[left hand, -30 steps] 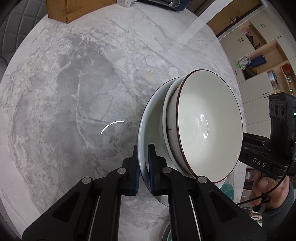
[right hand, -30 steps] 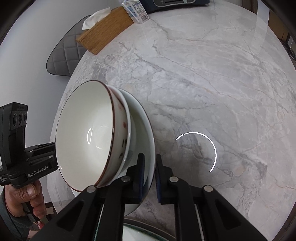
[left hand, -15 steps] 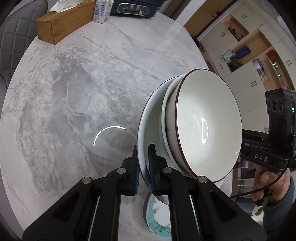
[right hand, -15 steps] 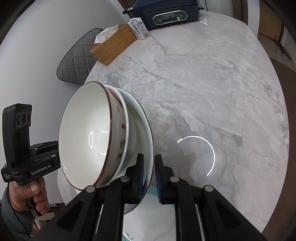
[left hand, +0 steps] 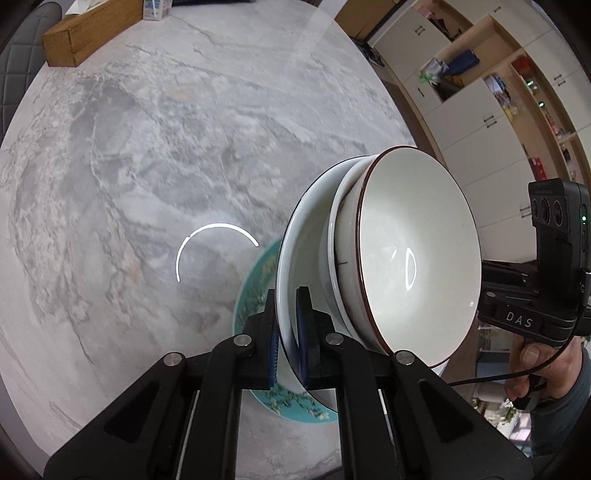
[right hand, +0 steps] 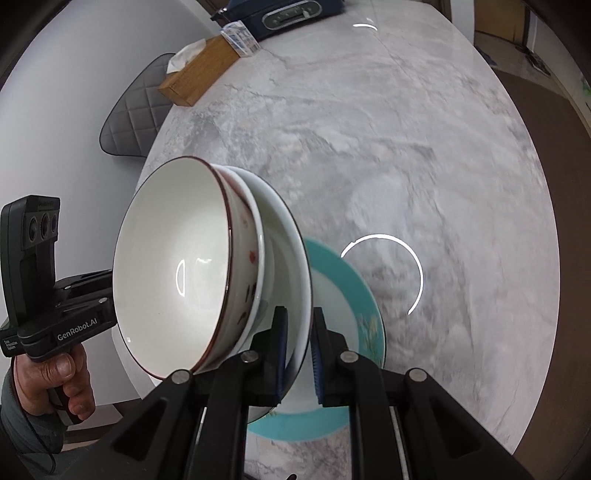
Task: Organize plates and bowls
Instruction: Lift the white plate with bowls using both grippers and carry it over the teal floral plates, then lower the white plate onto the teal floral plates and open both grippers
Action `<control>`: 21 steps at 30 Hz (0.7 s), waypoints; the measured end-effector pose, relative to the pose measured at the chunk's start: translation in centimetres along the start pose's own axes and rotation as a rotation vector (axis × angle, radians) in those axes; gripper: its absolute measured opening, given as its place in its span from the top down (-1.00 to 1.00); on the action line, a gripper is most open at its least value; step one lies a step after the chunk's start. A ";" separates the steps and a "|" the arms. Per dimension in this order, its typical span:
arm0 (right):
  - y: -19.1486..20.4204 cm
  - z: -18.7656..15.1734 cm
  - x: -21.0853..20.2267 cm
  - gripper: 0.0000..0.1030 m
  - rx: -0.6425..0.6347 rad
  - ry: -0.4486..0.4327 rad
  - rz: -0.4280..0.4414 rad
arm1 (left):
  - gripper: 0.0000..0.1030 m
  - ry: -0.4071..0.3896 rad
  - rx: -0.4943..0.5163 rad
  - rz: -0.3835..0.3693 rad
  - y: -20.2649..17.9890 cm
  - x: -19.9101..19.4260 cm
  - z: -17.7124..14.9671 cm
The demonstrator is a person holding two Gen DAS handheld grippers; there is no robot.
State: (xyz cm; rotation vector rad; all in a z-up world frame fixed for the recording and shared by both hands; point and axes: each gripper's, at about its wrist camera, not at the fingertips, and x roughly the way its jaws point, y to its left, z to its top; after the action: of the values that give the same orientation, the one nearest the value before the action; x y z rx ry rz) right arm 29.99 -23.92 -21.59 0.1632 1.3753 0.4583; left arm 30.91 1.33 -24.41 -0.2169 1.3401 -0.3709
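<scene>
A stack of dishes hangs in the air between my two grippers. A pale plate [left hand: 303,258] carries a white bowl [left hand: 334,236] with a brown-rimmed bowl [left hand: 413,254] nested in it. My left gripper [left hand: 286,325] is shut on one edge of the plate. My right gripper [right hand: 299,343] is shut on the opposite edge of the plate [right hand: 291,266], with the brown-rimmed bowl [right hand: 173,266] beside it. Below the stack a teal-rimmed plate [left hand: 255,295] lies on the marble table; it also shows in the right wrist view [right hand: 347,280].
The round marble table [left hand: 147,147] holds a wooden tissue box [left hand: 92,29] and a small carton [left hand: 157,5] at the far edge, with a dark appliance [right hand: 288,14] behind. A grey padded chair [right hand: 133,114] stands at the table's far left. Shelving [left hand: 498,92] stands to the right.
Both grippers have carried the stack back toward the near table edge. The teal-rimmed plate has come much more into view beneath the stack.
</scene>
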 end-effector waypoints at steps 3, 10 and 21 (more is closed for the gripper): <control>-0.6 -1.7 0.6 0.73 0.022 0.012 -0.006 | 0.88 0.022 0.000 0.005 -0.4 1.0 -1.3; -1.5 -3.6 1.8 0.74 0.047 0.026 -0.020 | 0.88 0.045 0.003 0.024 -0.7 2.5 -3.2; -2.3 -4.6 3.9 0.76 0.068 0.046 -0.021 | 0.89 0.054 -0.013 0.039 0.5 4.4 -3.6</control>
State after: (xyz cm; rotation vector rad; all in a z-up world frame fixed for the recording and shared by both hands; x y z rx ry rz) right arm 26.49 -25.11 -26.86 0.1943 1.4376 0.4004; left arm 28.27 0.37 -29.35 -0.1932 1.3984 -0.3373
